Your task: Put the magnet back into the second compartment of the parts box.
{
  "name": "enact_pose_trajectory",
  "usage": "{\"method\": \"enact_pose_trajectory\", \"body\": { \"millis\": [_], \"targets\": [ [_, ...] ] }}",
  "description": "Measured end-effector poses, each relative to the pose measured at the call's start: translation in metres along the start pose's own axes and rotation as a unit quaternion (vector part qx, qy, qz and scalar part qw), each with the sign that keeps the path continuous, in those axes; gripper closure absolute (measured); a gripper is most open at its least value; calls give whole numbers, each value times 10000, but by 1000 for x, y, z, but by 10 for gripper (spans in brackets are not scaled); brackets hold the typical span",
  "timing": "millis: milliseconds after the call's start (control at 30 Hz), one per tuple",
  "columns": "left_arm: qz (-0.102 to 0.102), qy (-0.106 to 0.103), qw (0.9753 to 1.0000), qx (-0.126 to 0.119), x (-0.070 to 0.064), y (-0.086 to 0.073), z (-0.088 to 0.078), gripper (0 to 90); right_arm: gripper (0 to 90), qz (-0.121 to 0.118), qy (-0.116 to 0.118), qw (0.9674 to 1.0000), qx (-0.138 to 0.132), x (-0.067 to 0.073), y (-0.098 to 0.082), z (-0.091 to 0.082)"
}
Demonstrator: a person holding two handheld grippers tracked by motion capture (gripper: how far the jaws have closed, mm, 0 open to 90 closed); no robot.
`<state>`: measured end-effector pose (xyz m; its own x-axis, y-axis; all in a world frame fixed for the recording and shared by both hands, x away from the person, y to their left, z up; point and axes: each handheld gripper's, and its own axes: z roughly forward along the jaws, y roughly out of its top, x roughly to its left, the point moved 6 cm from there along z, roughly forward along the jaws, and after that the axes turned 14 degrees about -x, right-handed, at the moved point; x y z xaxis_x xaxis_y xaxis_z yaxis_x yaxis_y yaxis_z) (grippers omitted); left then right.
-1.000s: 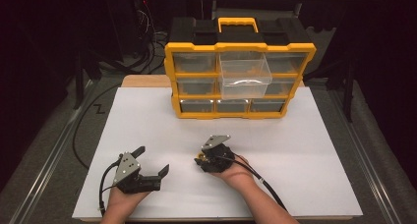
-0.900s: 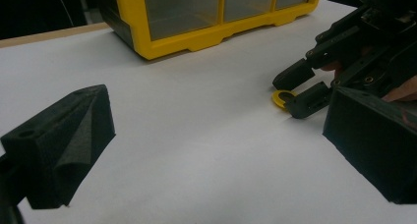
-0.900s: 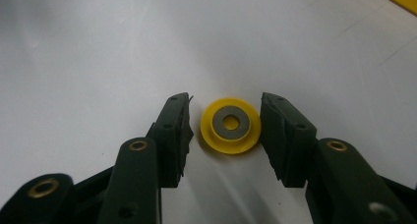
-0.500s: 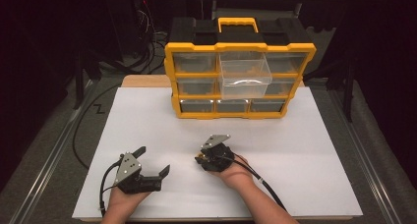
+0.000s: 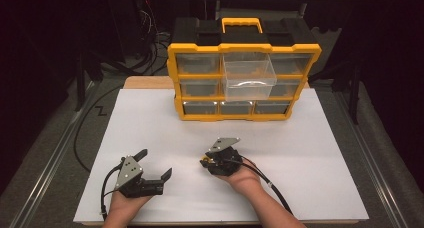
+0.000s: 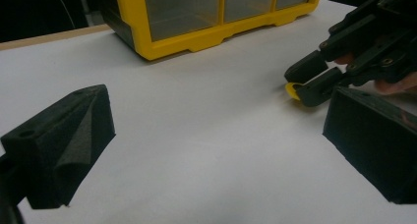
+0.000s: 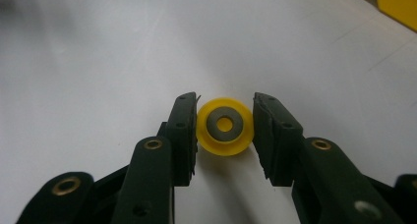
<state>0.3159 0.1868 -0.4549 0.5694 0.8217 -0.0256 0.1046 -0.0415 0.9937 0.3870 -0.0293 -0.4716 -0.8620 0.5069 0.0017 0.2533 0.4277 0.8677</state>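
A small yellow wheel point(image 7: 225, 126) with a grey hub lies flat on the white sheet, seen in the right gripper view. My right gripper point(image 7: 225, 122) is shut on it, one black pad against each side of its rim. In the high view the right gripper point(image 5: 205, 162) sits at the sheet's front middle and points left. From the left gripper view the wheel point(image 6: 291, 90) shows as a yellow edge at the right gripper's point(image 6: 312, 79) tips. My left gripper point(image 5: 156, 163) rests at the front left, open and with nothing between its jaws point(image 6: 216, 111).
A yellow and black drawer organizer point(image 5: 244, 50) with clear drawers stands at the back of the white sheet point(image 5: 320, 153). Its middle drawer point(image 5: 249, 78) is pulled out. Cables trail from both grippers toward the front edge. Dark floor surrounds the table.
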Motion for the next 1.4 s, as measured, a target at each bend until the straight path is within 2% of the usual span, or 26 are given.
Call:
{"method": "enact_pose_trajectory", "body": {
  "millis": [100, 267, 300, 400, 500, 567, 733, 800, 1000, 1133, 1167, 1200, 1233, 1267, 1333, 1400],
  "targets": [
    [-15, 25, 10000, -12, 1, 0, -1, 2, 650, -30, 13, 10000, -27, -1, -2, -7],
    [-29, 53, 10000, -40, 2, 1, -2, 2, 649, 73, -86, 9999, -114, -12, -10, -30],
    [-29, 53, 10000, -40, 2, 1, -2, 2, 649, 73, -86, 9999, -114, -12, -10, -30],
    [-3, 52, 10000, -39, 2, 1, -1, 2, 649, 147, -183, 9996, -151, -20, -19, -47],
    [-15, 78, 10000, -40, 3, 0, -1, 2, 648, 173, -237, 9995, -153, -23, -22, -55],
    [-28, 96, 9999, -63, 3, 1, -1, 2, 648, 195, -307, 9992, -184, -28, -29, -68],
    [-28, 82, 9999, -87, 2, 1, -1, 2, 648, 234, -427, 9986, -189, -35, -37, -83],
    [-35, 76, 9999, -72, 2, 1, -1, 2, 648, 326, -524, 9977, -266, -42, -40, -93],
    [-47, 75, 9999, -58, 4, 0, 0, 2, 648, 391, -659, 9965, -334, -49, -43, -106],
    [-17, 77, 10000, -62, 3, 1, 0, 3, 648, 491, -837, 9948, -309, -62, -55, -125],
    [-17, 77, 10000, -62, 3, 1, 0, 3, 648, 491, -837, 9948, -309, -62, -55, -125],
    [-39, 81, 9999, -55, 3, 0, 0, 3, 648, 567, -918, 9936, -343, -67, -60, -135],
    [-39, 81, 9999, -55, 3, 0, 0, 3, 648, 567, -918, 9936, -343, -67, -60, -135],
    [-19, 72, 10000, -59, 2, 1, 0, 3, 648, 602, -1007, 9925, -341, -73, -66, -145],
    [0, 66, 10000, -49, 2, 0, 0, 3, 648, 650, -1102, 9912, -339, -78, -73, -155],
    [-5, 74, 10000, -49, 2, 0, 0, 3, 648, 645, -1128, 9908, -369, -81, -75, -159]
  ]
}}
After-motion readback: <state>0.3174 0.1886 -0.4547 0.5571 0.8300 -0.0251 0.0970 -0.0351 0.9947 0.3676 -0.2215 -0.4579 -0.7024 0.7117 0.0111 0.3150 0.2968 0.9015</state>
